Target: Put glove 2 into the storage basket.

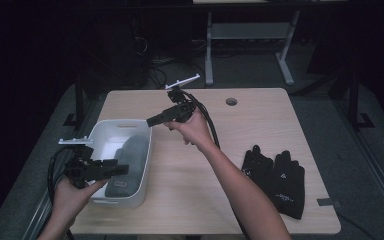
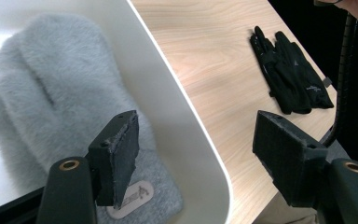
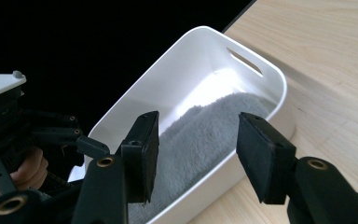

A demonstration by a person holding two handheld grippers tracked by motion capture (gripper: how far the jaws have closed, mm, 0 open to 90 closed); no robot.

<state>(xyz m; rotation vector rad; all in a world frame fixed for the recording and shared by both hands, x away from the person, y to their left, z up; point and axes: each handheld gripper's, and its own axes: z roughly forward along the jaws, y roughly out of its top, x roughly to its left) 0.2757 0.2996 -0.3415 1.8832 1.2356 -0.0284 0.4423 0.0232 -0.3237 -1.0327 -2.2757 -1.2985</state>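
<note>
The wooden table (image 1: 260,130) carries a white bin (image 1: 145,160) near its left edge, and inside the bin lie the grey fluffy mittens (image 1: 130,155), flat on the bottom with a small label patch at the cuff end. A pair of black gloves (image 1: 276,177) lies on the bare tabletop well to the right, apart from the bin. The left gripper (image 1: 117,169) hangs over the near end of the bin, pointing across it; in the left gripper view its jaws stand wide apart above the mittens (image 2: 51,102) and the bin wall, with nothing between them and no pad touching the fleece. The right gripper (image 1: 152,121) is raised by the bin's far right corner, clear of the mittens; its jaws gape open and empty
</note>
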